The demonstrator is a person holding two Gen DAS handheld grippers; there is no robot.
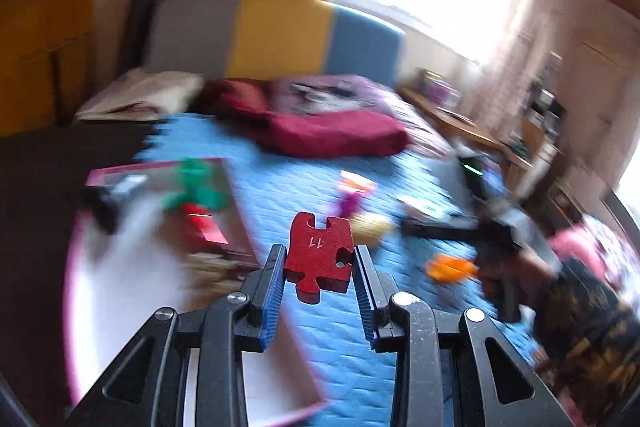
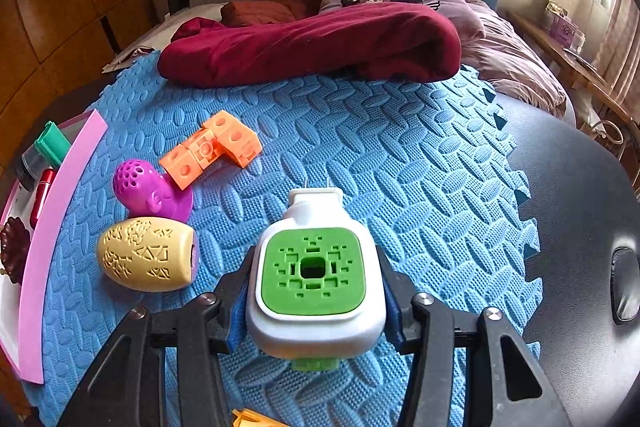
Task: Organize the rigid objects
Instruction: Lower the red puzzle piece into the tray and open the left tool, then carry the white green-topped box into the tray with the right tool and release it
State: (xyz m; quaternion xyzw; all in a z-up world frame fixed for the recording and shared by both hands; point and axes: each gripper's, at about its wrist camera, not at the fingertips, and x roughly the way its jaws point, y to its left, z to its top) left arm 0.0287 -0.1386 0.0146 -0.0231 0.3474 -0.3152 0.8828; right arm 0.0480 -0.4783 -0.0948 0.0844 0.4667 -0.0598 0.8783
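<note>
My left gripper [image 1: 319, 259] is shut on a red puzzle-shaped piece [image 1: 318, 259] marked 11, held in the air above the blue foam mat [image 1: 304, 187]; this view is blurred. Below and to its left lies the pink-rimmed tray [image 1: 132, 267] with a green piece [image 1: 196, 187] and a red item [image 1: 206, 227]. My right gripper [image 2: 316, 291] is shut on a white plug-in device with a green grille [image 2: 314, 275], just above the mat [image 2: 380, 155]. On the mat to its left lie a yellow patterned egg-shaped shell [image 2: 146, 253], a purple perforated toy [image 2: 150, 193] and orange linked cubes [image 2: 212, 153].
The pink tray edge [image 2: 52, 239] runs along the mat's left side, holding a green piece [image 2: 52, 143] and a red tube [image 2: 42, 197]. A maroon blanket [image 2: 312, 43] and pillows lie at the back. A black surface [image 2: 580, 227] borders the mat on the right. A person's patterned sleeve [image 1: 580, 307] shows at right.
</note>
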